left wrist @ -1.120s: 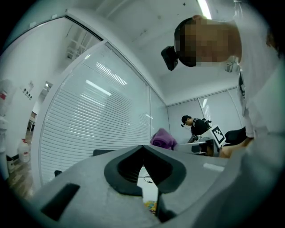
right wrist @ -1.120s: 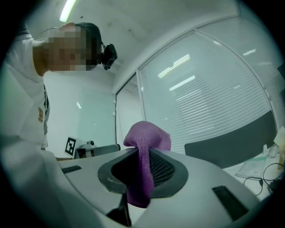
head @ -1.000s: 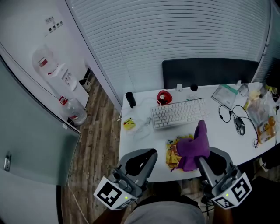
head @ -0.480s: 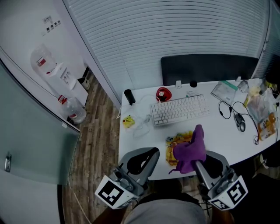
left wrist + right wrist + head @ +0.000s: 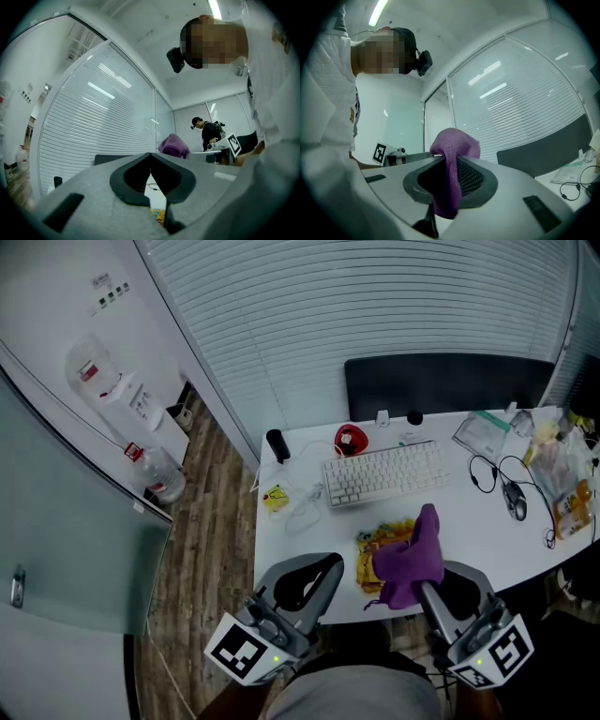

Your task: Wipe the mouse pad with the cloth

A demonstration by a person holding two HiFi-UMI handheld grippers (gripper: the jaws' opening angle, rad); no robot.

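Right gripper tight on the purple cloth, left gripper closed and empty, both as a second ago.

The right hand-held gripper grips purple cloth above yellow mouse pad.

Quick tally: one counter, one keyboard, one mouse, one mouse pad, one purple cloth, one dark chair. Two grippers, the left gripper and the right gripper. Two water jugs, one black cylinder, one small red thing. Bags at the far right are too jumbled to count.
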